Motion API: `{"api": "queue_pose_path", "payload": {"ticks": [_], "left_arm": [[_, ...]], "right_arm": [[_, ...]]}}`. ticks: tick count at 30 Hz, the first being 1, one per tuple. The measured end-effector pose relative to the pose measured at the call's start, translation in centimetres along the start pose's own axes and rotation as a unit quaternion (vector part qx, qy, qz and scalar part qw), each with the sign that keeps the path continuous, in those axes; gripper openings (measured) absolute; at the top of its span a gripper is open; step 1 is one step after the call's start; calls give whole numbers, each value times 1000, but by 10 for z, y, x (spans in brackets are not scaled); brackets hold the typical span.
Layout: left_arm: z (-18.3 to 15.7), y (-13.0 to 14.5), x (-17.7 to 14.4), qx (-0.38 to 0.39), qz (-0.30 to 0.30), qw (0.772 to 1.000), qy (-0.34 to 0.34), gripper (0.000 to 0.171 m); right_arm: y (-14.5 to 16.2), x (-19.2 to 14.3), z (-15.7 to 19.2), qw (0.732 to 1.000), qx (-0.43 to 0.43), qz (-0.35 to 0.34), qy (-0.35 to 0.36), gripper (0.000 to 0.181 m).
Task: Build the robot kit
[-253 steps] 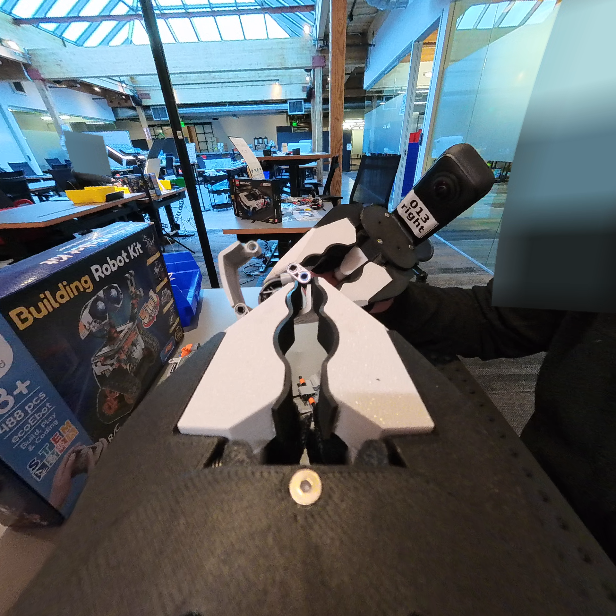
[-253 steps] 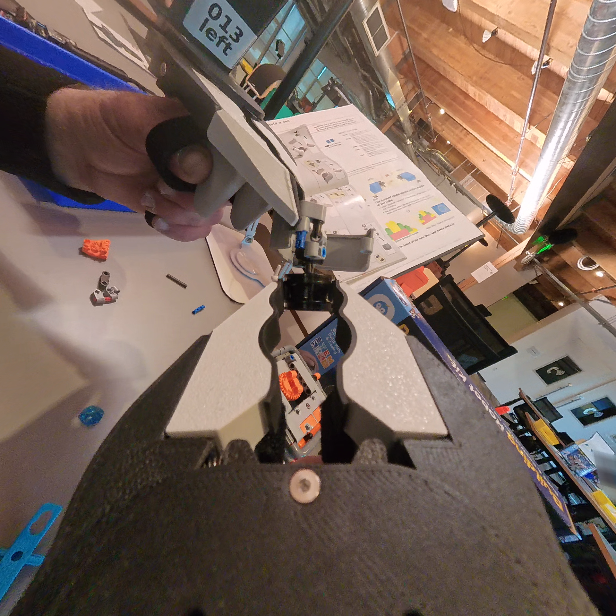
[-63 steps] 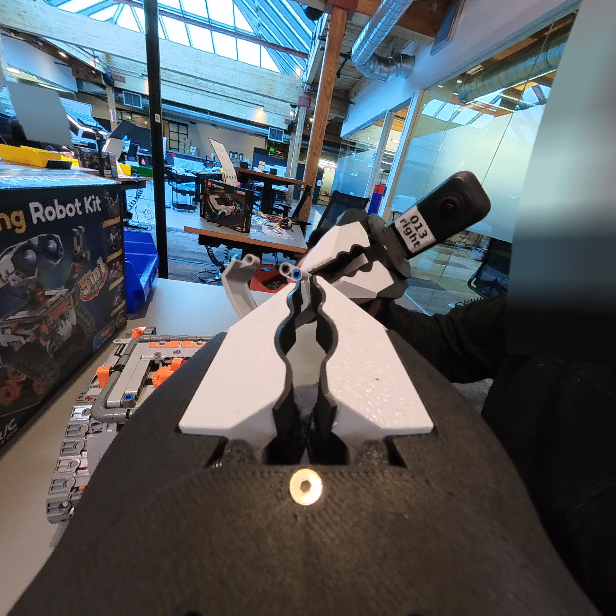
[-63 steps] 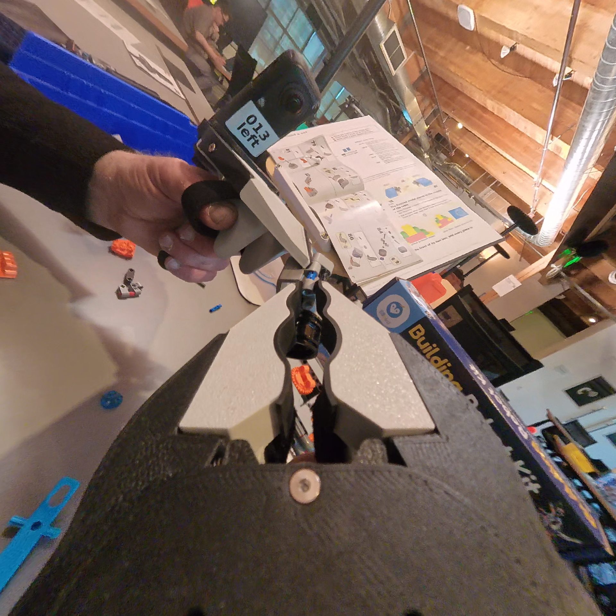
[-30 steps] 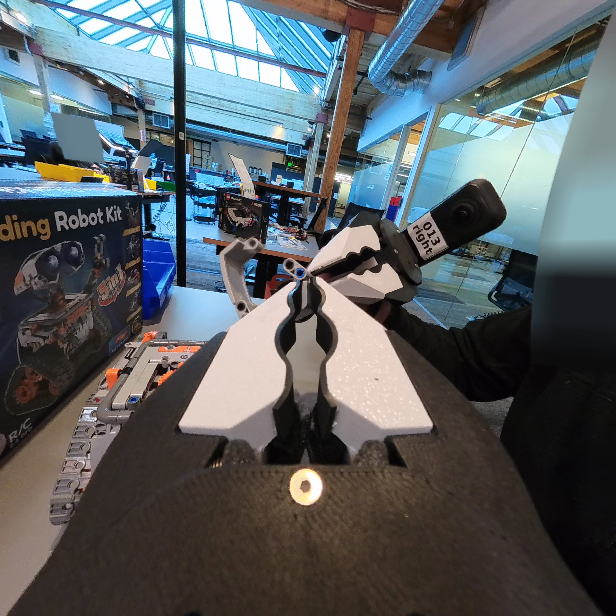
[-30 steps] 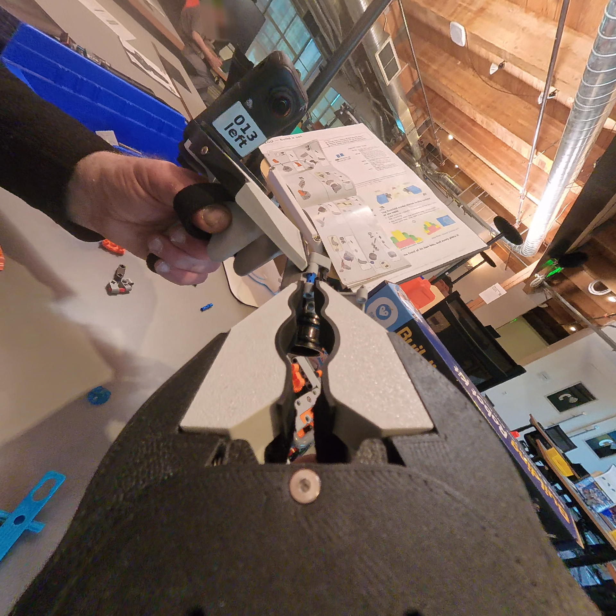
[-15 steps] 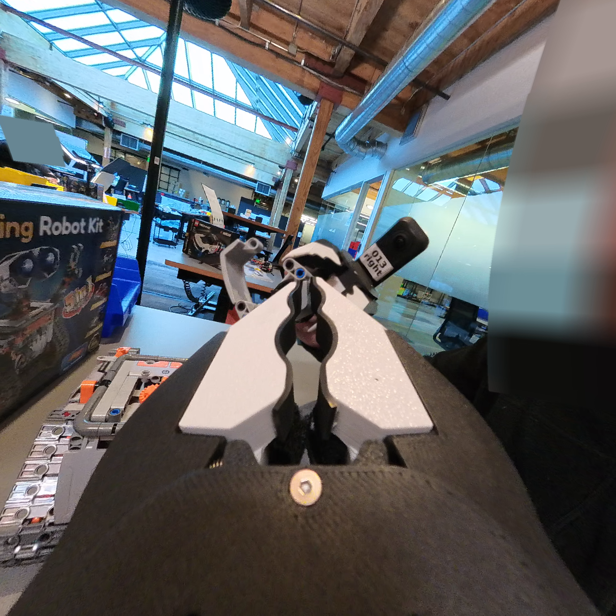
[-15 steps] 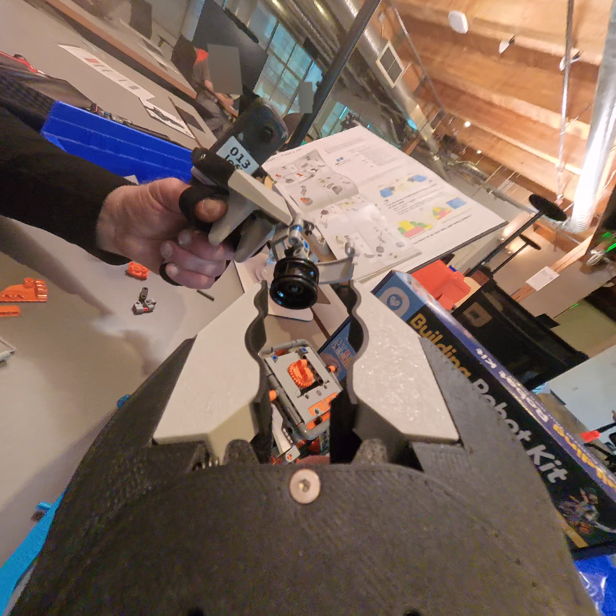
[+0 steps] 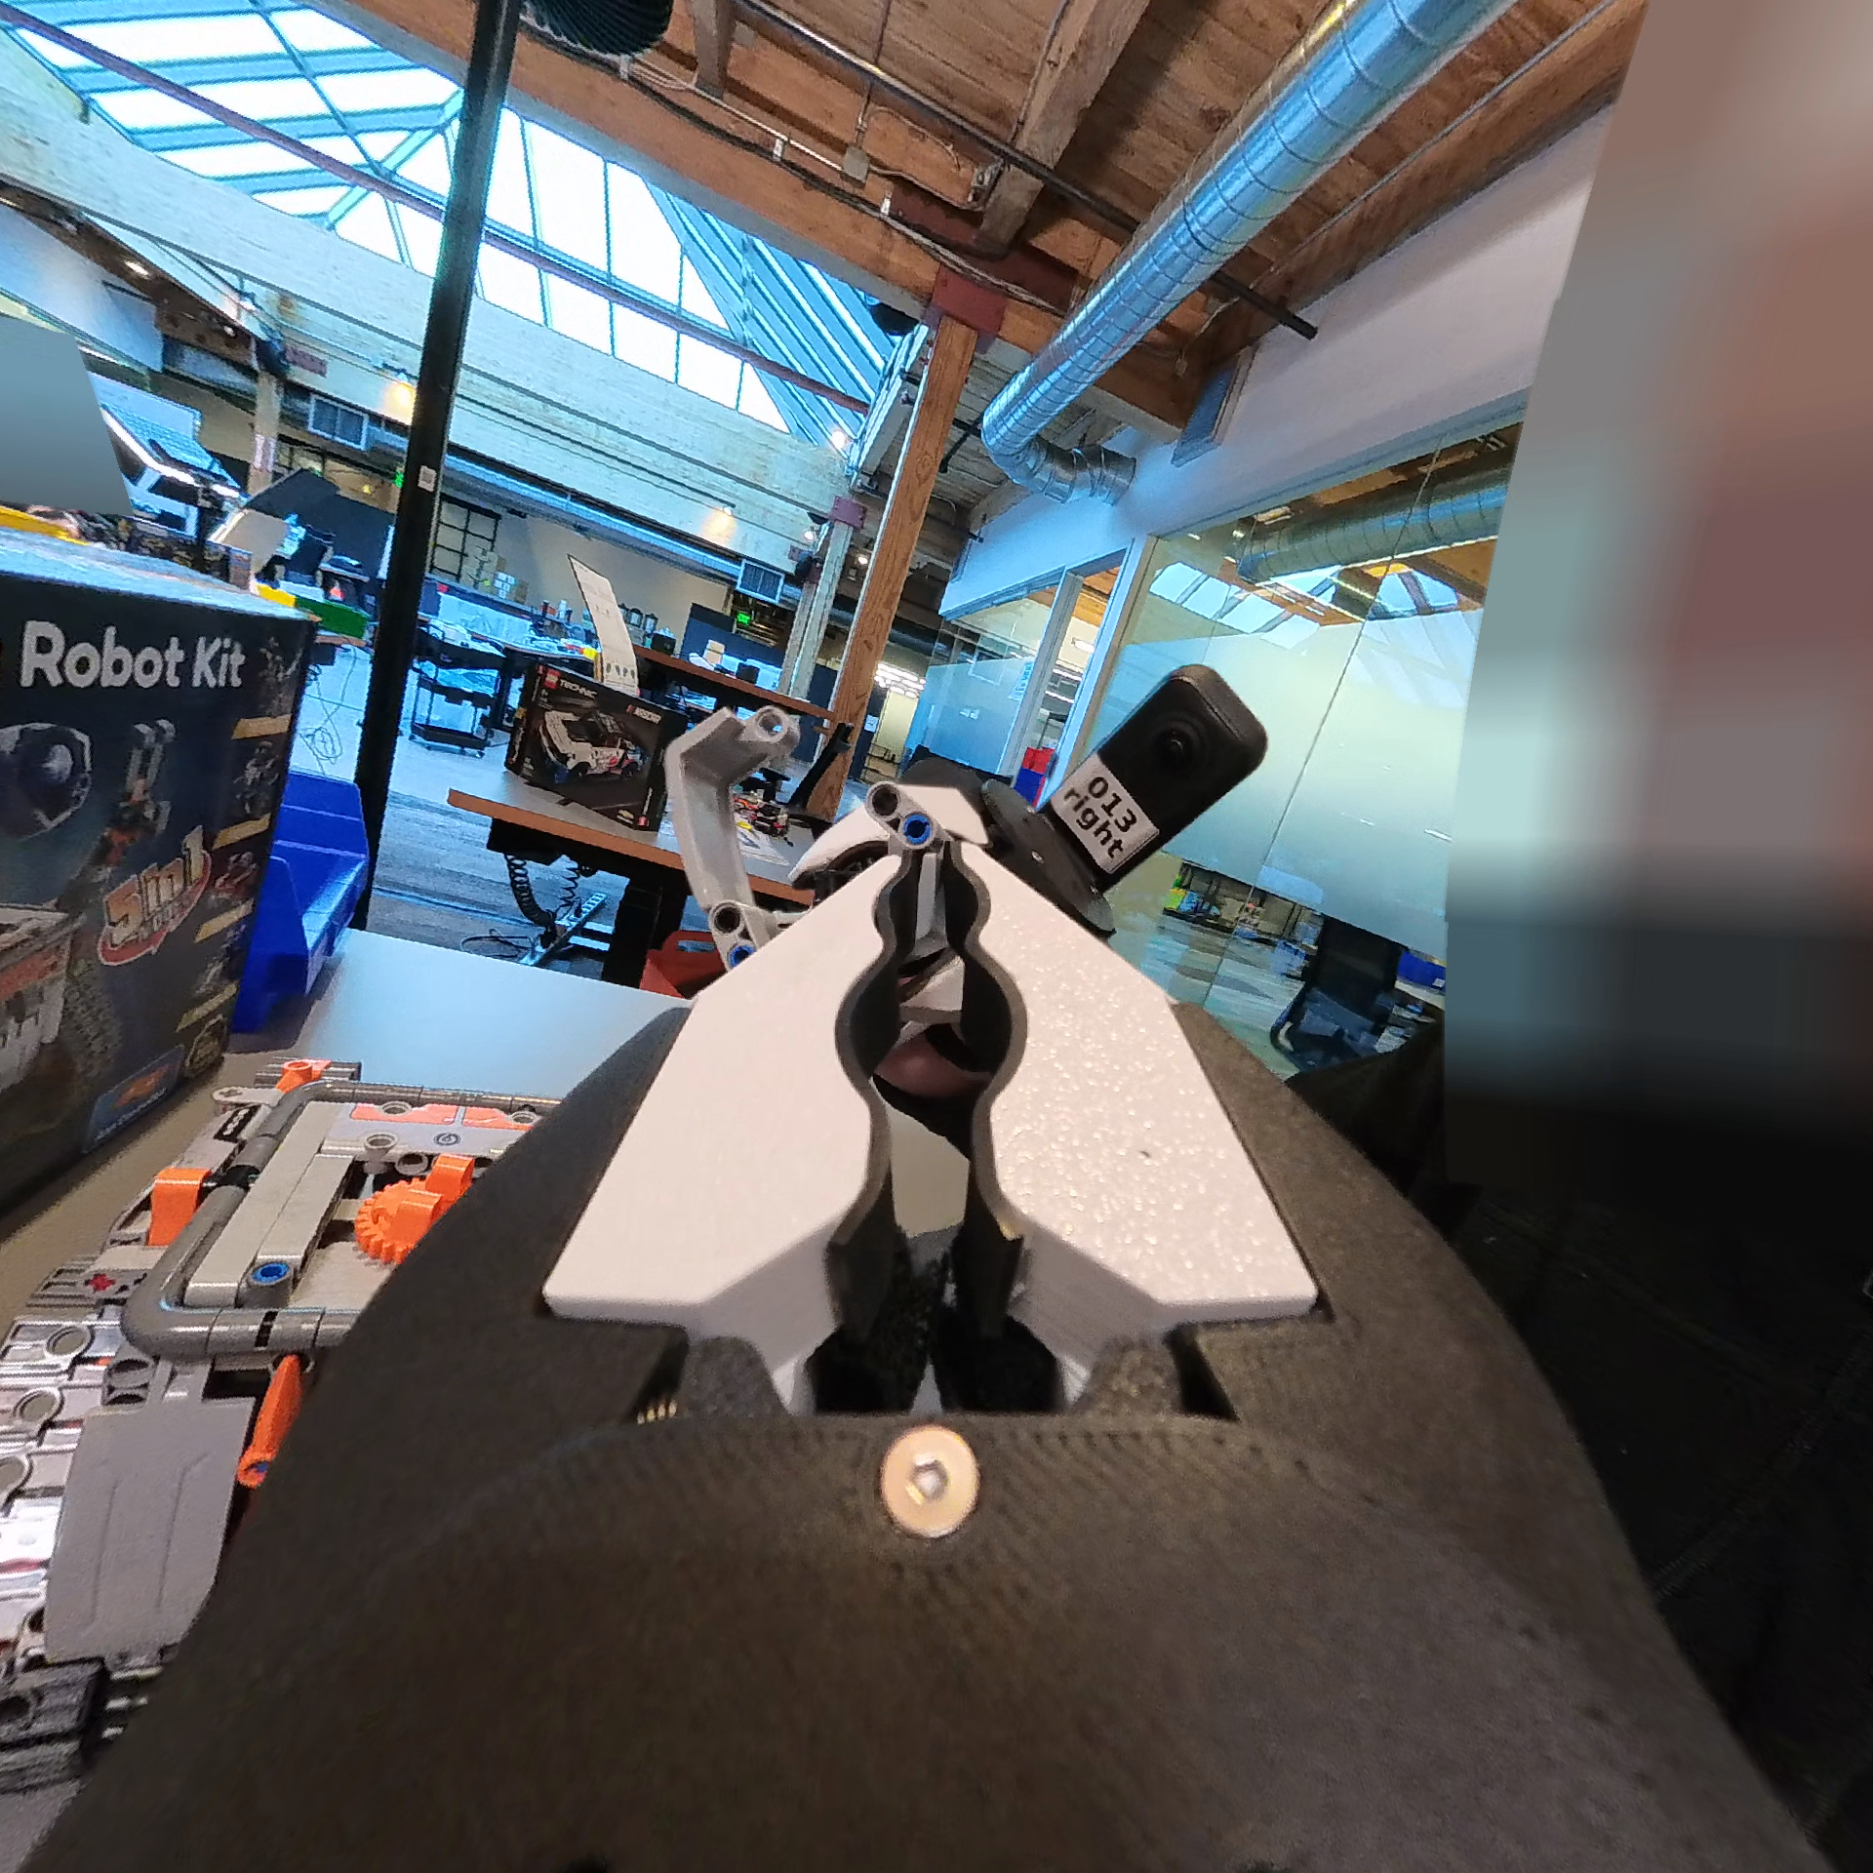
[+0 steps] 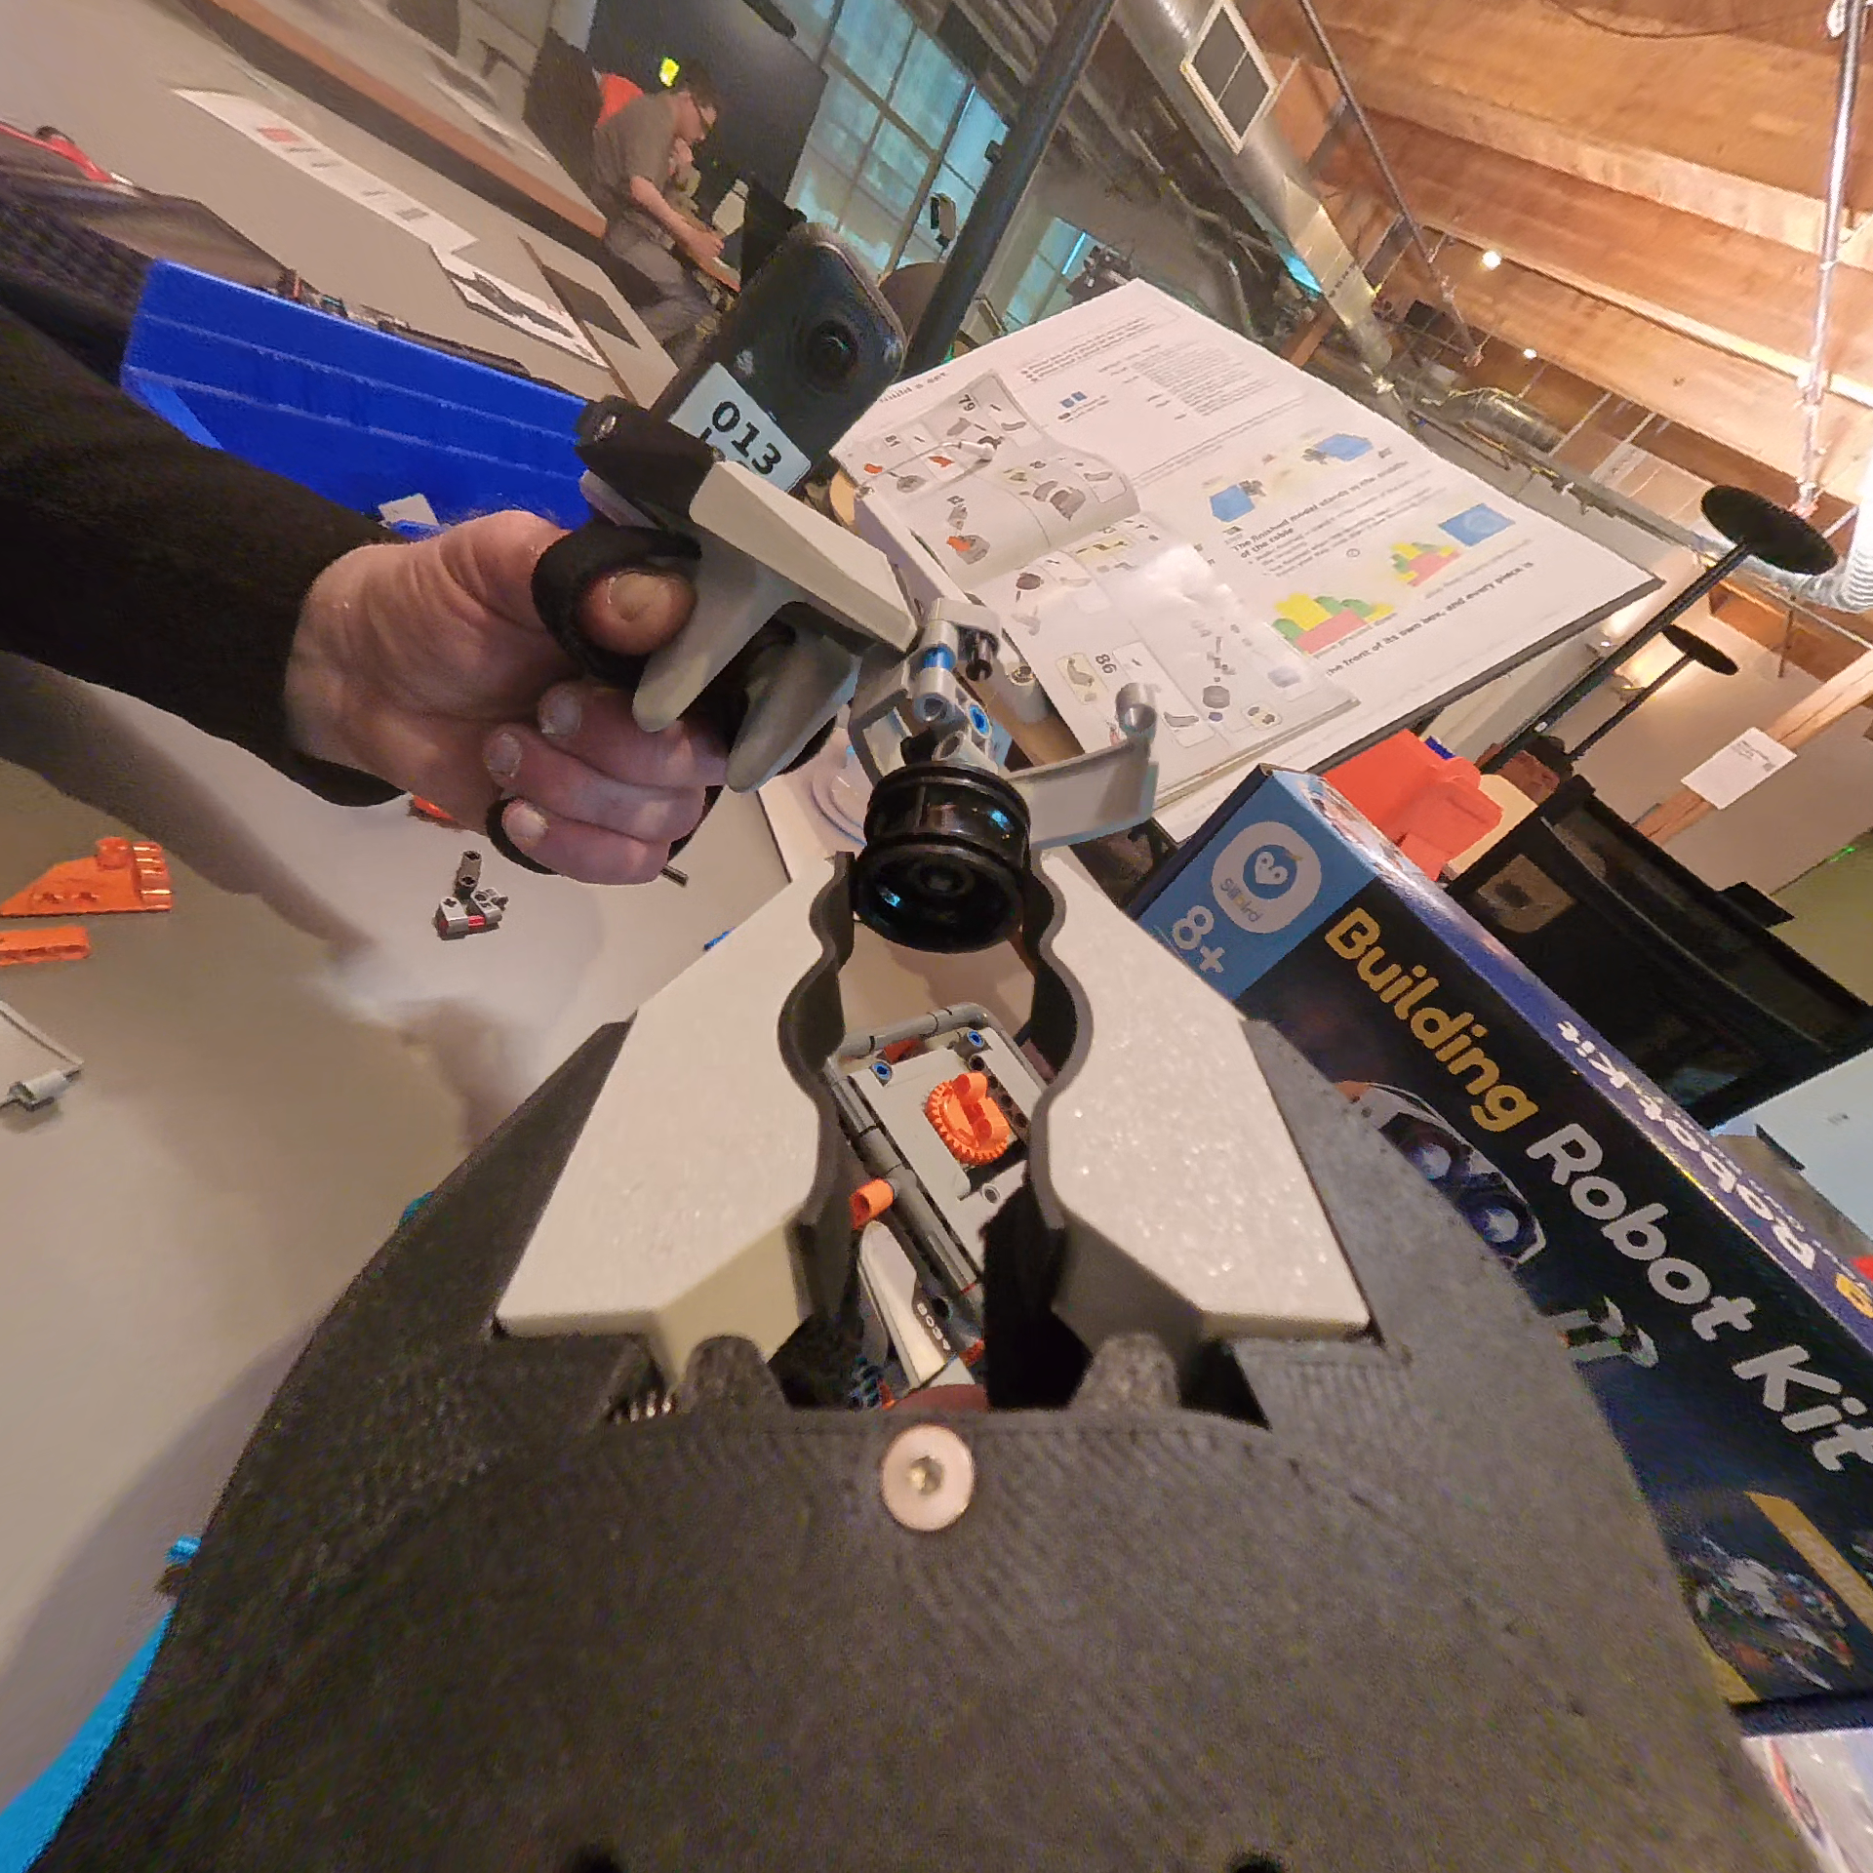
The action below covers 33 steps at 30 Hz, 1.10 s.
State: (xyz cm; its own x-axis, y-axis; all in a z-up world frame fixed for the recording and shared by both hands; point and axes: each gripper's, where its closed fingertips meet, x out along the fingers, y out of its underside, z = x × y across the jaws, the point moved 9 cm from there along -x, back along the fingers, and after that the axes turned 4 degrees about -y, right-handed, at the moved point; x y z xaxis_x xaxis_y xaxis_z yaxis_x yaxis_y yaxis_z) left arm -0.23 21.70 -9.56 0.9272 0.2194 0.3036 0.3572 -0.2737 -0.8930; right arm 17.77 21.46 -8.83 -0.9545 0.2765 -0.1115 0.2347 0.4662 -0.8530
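- Grey brick piece [image 9: 892,811] with the blue pin sits pinched at the very tips of our left gripper [image 9: 920,862] in the left wrist view, fingers squeezed together on it and lifted above the table [image 9: 456,998].
- A curved grey arm [image 9: 715,811] sticks up and left from that same piece.
- Just behind it we see the right gripper [image 9: 973,831] with its black camera [image 9: 1166,770], pointing at us.
- Down on the left, the half-built grey and orange model [image 9: 284,1247] lies on the table, with the dark kit box [image 9: 132,841] and a blue bin [image 9: 304,892] behind it.
- Switching to the right wrist view: our right gripper [image 10: 938,892] has its fingers spread apart, a black wheel [image 10: 943,862] sitting between the tips. We can't tell if they touch it.
- That wheel hangs off the grey brick piece [image 10: 953,689], which the left gripper [image 10: 912,649] clamps, a hand [image 10: 476,689] squeezing its handle.
- Behind them an open instruction booklet [image 10: 1216,507] is propped up; the kit box [image 10: 1520,1166] lies to the right.
- Between our fingers, lower down, the model [image 10: 953,1115] shows its orange gear.
- Loose orange parts [image 10: 91,882] lie on the table [image 10: 253,1115].
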Motion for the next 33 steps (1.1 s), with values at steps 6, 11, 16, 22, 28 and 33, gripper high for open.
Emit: {"api": "queue_pose_path", "payload": {"ticks": [6, 11, 16, 22, 28, 33], "left_arm": [[-13, -3, 3, 88, 35, 995, -7, 2], [-34, -4, 7, 214, 81, 973, -17, 2], [-50, -4, 10, 307, 112, 945, -33, 2], [-58, -5, 9, 340, 118, 933, -27, 2], [-61, -4, 9, 352, 119, 928, -24, 2], [-61, -5, 8, 348, 118, 930, -24, 2]], "right_arm": [[1, -3, -2, 1000, 8, -22, -18, 31], [0, -7, 0, 996, 8, -63, -55, 31], [0, -12, 1, 991, 13, -97, -91, 31], [-3, -17, 2, 988, 6, -114, -109, 31], [-4, -20, 0, 987, 11, -121, -110, 31], [-4, -21, -1, 988, 8, -116, -107, 31]]}}
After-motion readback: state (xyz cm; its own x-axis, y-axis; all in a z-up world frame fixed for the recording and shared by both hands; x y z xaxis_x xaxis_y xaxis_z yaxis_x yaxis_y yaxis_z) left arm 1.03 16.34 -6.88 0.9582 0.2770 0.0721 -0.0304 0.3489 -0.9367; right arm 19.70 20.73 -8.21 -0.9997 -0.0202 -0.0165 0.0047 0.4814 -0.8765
